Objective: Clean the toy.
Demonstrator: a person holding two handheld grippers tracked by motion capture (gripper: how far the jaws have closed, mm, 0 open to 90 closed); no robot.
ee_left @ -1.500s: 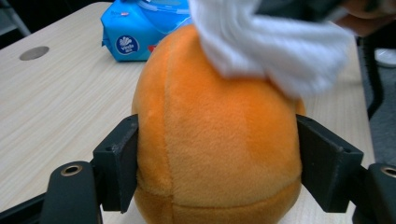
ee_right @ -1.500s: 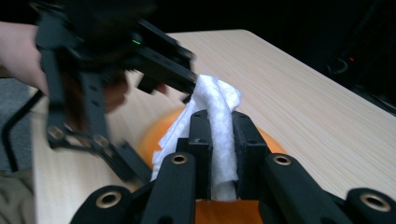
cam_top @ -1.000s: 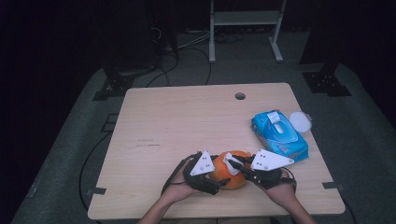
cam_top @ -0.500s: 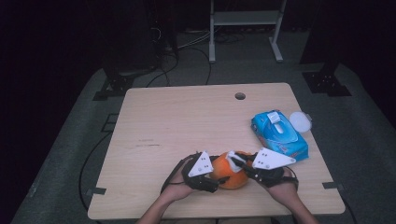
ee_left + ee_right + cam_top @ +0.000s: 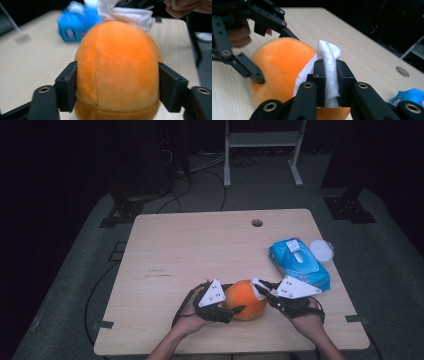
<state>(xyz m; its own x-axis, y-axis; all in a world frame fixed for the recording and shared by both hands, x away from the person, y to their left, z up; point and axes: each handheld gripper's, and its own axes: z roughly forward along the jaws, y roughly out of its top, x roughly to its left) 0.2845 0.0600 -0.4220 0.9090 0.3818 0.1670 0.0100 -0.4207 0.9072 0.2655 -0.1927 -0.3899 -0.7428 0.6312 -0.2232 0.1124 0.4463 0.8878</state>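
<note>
The left gripper (image 5: pixel 235 309), whose jaws have just been closing, clamps the orange plush ball (image 5: pixel 245 298) at the table's (image 5: pixel 200 245) near edge. The right gripper (image 5: pixel 259 287) pinches a white wipe (image 5: pixel 327 67) against it. Step in hand: wiping. Next, rub across the ball, holding it steady.

Each black hand-held gripper (image 5: pixel 235 307) carries brass-ringed screws and a pale three-cornered plate.
</note>
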